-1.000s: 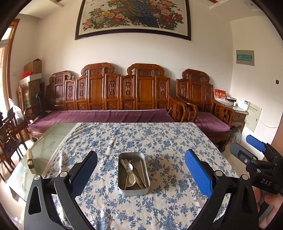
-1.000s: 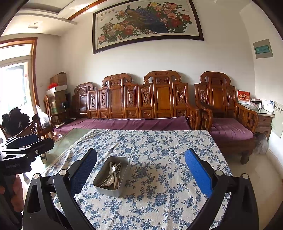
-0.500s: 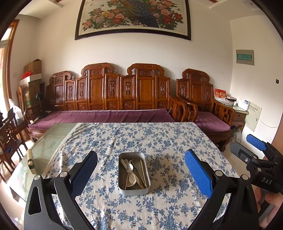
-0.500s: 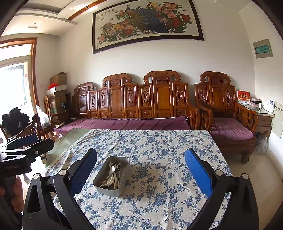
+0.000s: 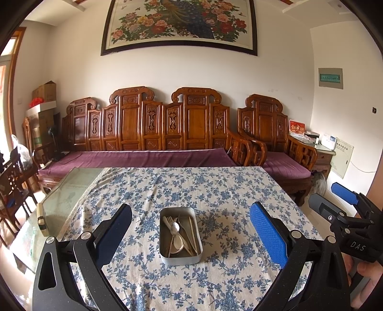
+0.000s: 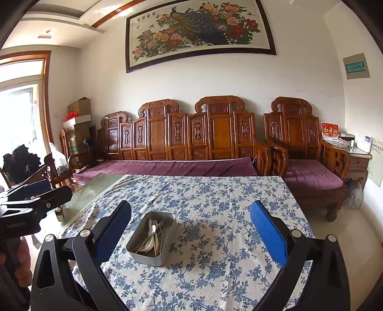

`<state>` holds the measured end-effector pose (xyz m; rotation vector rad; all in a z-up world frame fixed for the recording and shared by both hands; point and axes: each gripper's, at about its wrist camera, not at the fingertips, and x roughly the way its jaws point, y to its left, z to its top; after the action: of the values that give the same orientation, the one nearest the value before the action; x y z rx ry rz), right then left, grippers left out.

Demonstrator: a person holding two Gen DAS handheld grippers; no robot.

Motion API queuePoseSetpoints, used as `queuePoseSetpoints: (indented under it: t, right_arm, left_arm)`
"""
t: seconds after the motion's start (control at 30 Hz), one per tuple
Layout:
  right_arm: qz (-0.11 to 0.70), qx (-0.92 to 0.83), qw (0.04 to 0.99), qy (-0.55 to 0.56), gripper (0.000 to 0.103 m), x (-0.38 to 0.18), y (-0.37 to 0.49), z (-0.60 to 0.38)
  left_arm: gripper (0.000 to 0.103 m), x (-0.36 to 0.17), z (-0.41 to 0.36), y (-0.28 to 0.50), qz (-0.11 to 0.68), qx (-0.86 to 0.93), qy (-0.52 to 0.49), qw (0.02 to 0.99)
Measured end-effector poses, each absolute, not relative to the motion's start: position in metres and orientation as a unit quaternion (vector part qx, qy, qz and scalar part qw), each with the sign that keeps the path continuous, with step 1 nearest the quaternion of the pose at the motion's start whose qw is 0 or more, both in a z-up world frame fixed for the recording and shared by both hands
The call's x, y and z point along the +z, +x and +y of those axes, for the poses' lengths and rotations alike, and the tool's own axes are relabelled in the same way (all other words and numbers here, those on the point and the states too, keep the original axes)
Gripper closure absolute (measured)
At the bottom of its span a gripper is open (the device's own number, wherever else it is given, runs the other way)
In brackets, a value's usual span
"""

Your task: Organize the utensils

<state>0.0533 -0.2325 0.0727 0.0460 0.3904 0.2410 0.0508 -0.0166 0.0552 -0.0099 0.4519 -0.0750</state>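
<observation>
1. Sofa (image 5: 148, 134), carved wood with purple cushions, along the far wall; matching armchair (image 5: 270, 143) to its right. Peacock painting (image 5: 179, 21) hangs above.
2. Table (image 5: 62, 201), glass top, mostly covered by a blue floral cloth (image 5: 215, 191); bare glass strip shows at left.
3. Left gripper (image 5: 190, 233): jaws wide apart, nothing between the pads, held above the near edge of the table. The tin sits centred in the gap as seen from the left wrist view, farther off, not touched.
4. Right gripper (image 6: 190, 233): jaws wide apart, empty, held at the near edge to the right of the left gripper; the tin appears near its left finger, untouched. A hand (image 5: 366, 275) holds its handle.
5. Tin (image 5: 180, 235), rectangular metal, rounded corners, resting on the cloth at mid-table, nearer the near side, long axis running near to far.
6. Utensils (image 5: 179, 235) lie inside the tin, lengthwise: a fork, a spoon, a pale spoon bowl, and chopsticks along the right side. Exact count cannot be told.
</observation>
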Motion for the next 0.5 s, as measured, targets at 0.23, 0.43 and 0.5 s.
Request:
queuePoseSetpoints:
  t: [0.23,0.43,0.5]
  right_arm:
    - [0.194,0.120,0.973,0.023,0.003,0.0723,0.0535,-0.2316]
    - [0.195,0.121,0.973,0.026,0.003,0.0731,0.0545,-0.2301]
    - [0.195,0.121,0.973,0.026,0.003,0.0730,0.0544,-0.2302]
  left_arm:
    - [0.008,0.0561,-0.0161,0.0496,0.223,-0.038,-0.006,0.974]
    - [0.008,0.0563,-0.0165,0.0488,0.224,-0.038,-0.006,0.974]
    - [0.008,0.0559,-0.0167,0.0489,0.225,-0.037,-0.005,0.974]
